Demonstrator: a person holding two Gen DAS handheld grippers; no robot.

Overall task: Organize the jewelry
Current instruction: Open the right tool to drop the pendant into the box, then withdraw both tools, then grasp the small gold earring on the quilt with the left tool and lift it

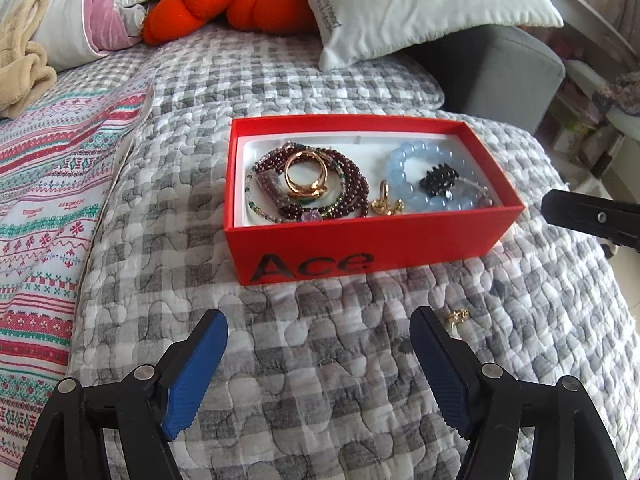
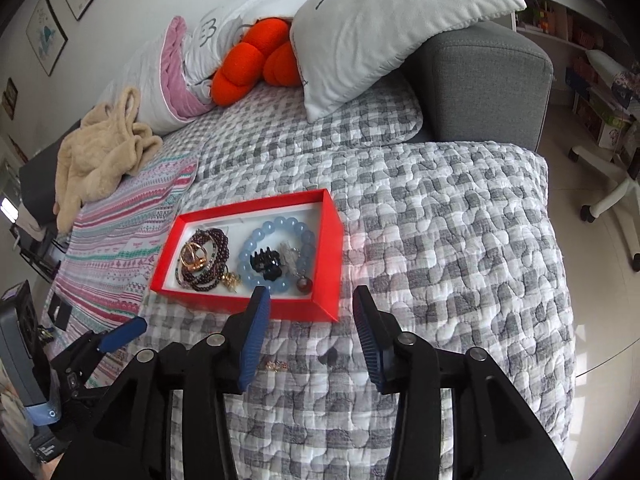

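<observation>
A red box (image 1: 360,242) marked "Ace" sits on the grey checked quilt; it also shows in the right wrist view (image 2: 280,312). Inside lie dark red bead bracelets (image 1: 352,184), gold rings (image 1: 306,174), a blue bead bracelet (image 1: 416,160) and a black hair claw (image 1: 436,178). A small gold piece (image 1: 456,315) lies loose on the quilt in front of the box, by my left gripper's right finger; it also shows in the right wrist view (image 2: 276,366). My left gripper (image 1: 319,322) is open and empty. My right gripper (image 2: 310,298) is open and empty, just before the box.
Pillows (image 1: 420,4), an orange plush (image 1: 240,0) and a beige garment (image 2: 100,152) lie at the back. A patterned blanket (image 1: 52,184) covers the left. A grey sofa arm (image 2: 488,84) stands at the right. The quilt's edge drops to the floor (image 2: 600,280) on the right.
</observation>
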